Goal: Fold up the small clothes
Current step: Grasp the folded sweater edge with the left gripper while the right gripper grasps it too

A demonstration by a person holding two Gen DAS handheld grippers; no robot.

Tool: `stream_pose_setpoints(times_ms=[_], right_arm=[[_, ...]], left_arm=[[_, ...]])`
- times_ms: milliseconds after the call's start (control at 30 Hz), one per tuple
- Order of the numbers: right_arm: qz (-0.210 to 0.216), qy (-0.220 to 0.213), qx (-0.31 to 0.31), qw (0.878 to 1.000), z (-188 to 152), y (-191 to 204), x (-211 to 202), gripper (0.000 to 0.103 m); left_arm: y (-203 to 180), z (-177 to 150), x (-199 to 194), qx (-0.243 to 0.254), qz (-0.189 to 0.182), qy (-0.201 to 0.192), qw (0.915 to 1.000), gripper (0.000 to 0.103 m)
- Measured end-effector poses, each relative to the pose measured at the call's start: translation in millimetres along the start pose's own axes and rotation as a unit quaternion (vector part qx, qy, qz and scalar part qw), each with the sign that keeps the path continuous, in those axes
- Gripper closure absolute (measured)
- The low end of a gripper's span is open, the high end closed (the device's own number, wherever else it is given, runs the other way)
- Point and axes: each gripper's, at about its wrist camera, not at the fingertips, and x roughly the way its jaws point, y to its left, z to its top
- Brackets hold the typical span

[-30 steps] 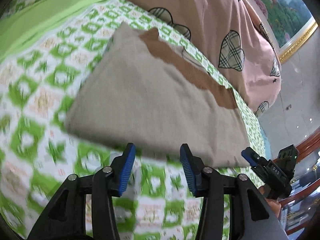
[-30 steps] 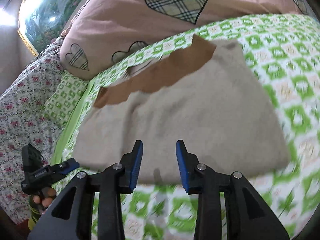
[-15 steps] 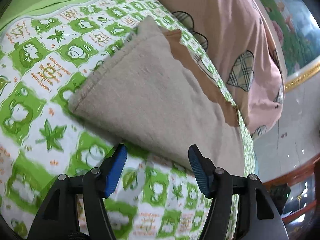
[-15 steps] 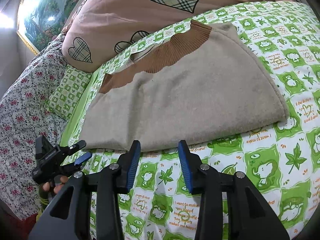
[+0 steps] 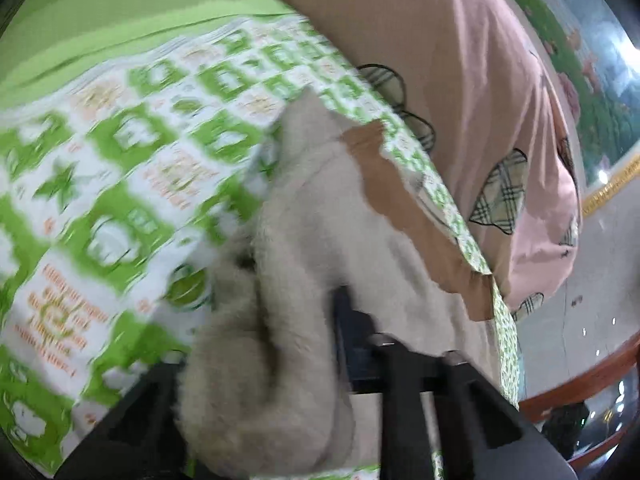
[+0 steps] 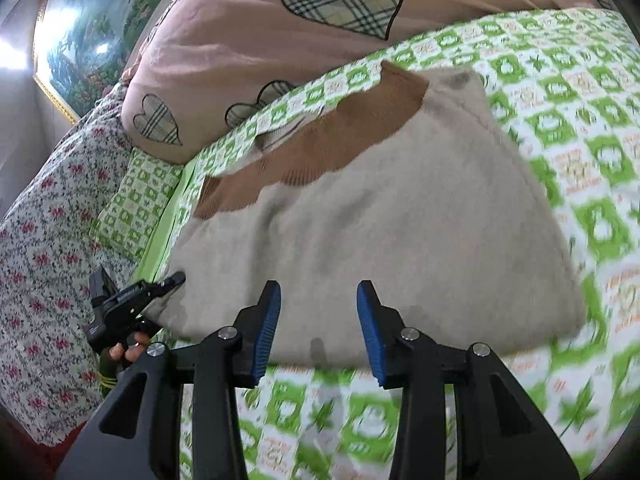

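A folded beige fleece garment [image 6: 380,236] with a brown ribbed band [image 6: 320,152] lies on the green-and-white patterned bedsheet [image 6: 580,128]. In the left wrist view the garment's near corner [image 5: 272,360] bunches up between my left gripper's jaws and hides its left finger. My left gripper [image 5: 280,344] is shut on that corner; it also shows in the right wrist view [image 6: 172,282] at the garment's left edge. My right gripper [image 6: 318,328] is open and empty, just above the garment's near edge.
A pink duvet with plaid hearts [image 6: 320,28] is heaped along the far side of the bed. A floral pillow [image 6: 44,240] lies at the left. A framed painting [image 6: 80,28] hangs on the wall. A wooden bed edge [image 5: 580,380] shows at right.
My left gripper moved forward onto the garment's near corner and closed on it, bunching the cloth. My right gripper stayed open and moved closer to the garment's near edge.
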Motion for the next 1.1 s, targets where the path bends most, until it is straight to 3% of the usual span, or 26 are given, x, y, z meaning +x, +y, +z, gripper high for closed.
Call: stream_pose_setpoints(times_ms=[200,300,433,500,567,700,833,867,933,967,1033,1100], right_arm=[[0.001,-0.013,0.004,1.000,24.9,-15.2,-5.3,0.062],[0.021,-0.011,0.018,1.000,38.3,-24.9,-7.8,0.062],[0.073,0.002,0.048,0.996,57.4,-38.0,-6.4,0.061],[0.107,0.016,0.063,0.992,66.0,-42.8,1.0,0.044],[0.127,0.029,0.076,0.989,72.0,-46.0,11.3,0.038],[0.142,0.064,0.096,0.983,78.6,-47.8,44.1,0.037],[0.143,0.085,0.100,0.981,85.2,-41.9,78.1,0.037],[0.135,0.085,0.094,0.983,88.4,-37.3,84.5,0.039],[0.133,0.090,0.079,0.984,96.1,-26.3,97.9,0.058],[0.122,0.094,0.075,0.985,100.8,-19.7,105.2,0.081],[0.108,0.087,0.049,0.989,111.7,-6.8,104.4,0.086],[0.102,0.049,0.001,0.994,124.6,11.7,83.1,0.086]], left_arm=[[-89.1,-2.3,-16.8,0.117,-0.048,-0.020,0.9918,0.096],[-149.0,-22.3,-7.7,0.189,-0.078,0.001,0.9788,0.096],[-202.1,-63.6,28.6,0.253,-0.115,0.050,0.9593,0.096],[-213.5,-82.3,49.0,0.275,-0.112,0.071,0.9523,0.096],[-220.4,-100.7,73.6,0.287,-0.106,0.099,0.9468,0.096],[-217.3,-116.3,96.2,0.288,-0.093,0.119,0.9455,0.096],[-215.0,-114.6,93.0,0.287,-0.099,0.107,0.9467,0.097],[-215.4,-115.9,90.2,0.291,-0.099,0.105,0.9459,0.097],[-219.4,-114.9,86.3,0.297,-0.099,0.099,0.9445,0.097],[-221.6,-115.4,84.5,0.301,-0.097,0.097,0.9437,0.097],[-231.8,-111.9,78.9,0.309,-0.099,0.085,0.9423,0.096],[-246.2,-108.5,72.4,0.309,-0.120,0.077,0.9402,0.096]])
